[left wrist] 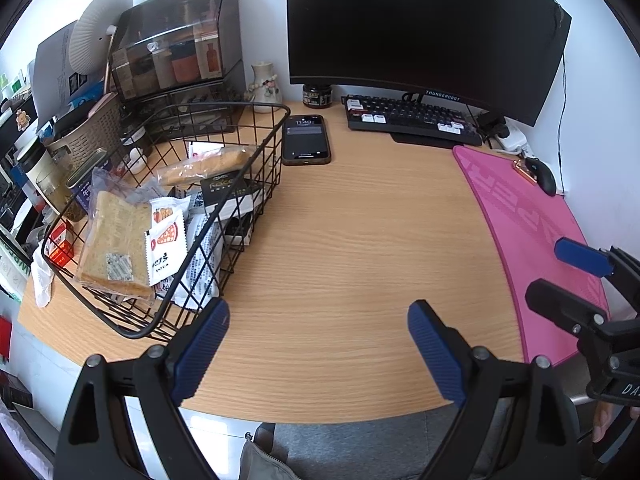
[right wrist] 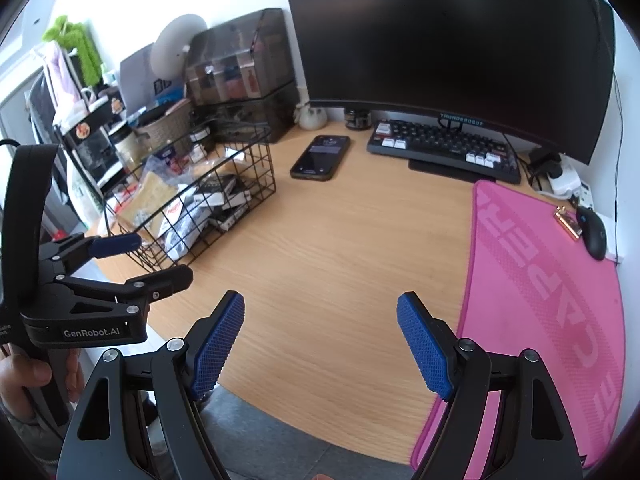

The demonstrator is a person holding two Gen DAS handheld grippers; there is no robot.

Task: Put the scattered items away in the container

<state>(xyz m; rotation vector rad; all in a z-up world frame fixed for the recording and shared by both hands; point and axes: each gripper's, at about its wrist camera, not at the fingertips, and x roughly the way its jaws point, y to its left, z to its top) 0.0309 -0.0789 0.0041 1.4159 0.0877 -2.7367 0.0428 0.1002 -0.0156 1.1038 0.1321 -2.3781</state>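
Both claws are spread wide with nothing in them: left gripper [left wrist: 318, 350] by the wire basket [left wrist: 256, 184] corner, right gripper [right wrist: 320, 344] near the desk [right wrist: 340, 240] front edge. Bare wood runs between the basket and pink mat [right wrist: 540, 300], phone [left wrist: 306, 140] further back.

Both wrist views look forward from the desk's [left wrist: 340, 240] near edge; each shows basket [left wrist: 224, 184], monitor [right wrist: 448, 40].

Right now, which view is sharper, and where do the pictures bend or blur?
Left wrist view: sharp; the wire basket and phone read clearly. Right wrist view: softer, the basket slightly blurred. Both views bow the monitor and darken at the corners.
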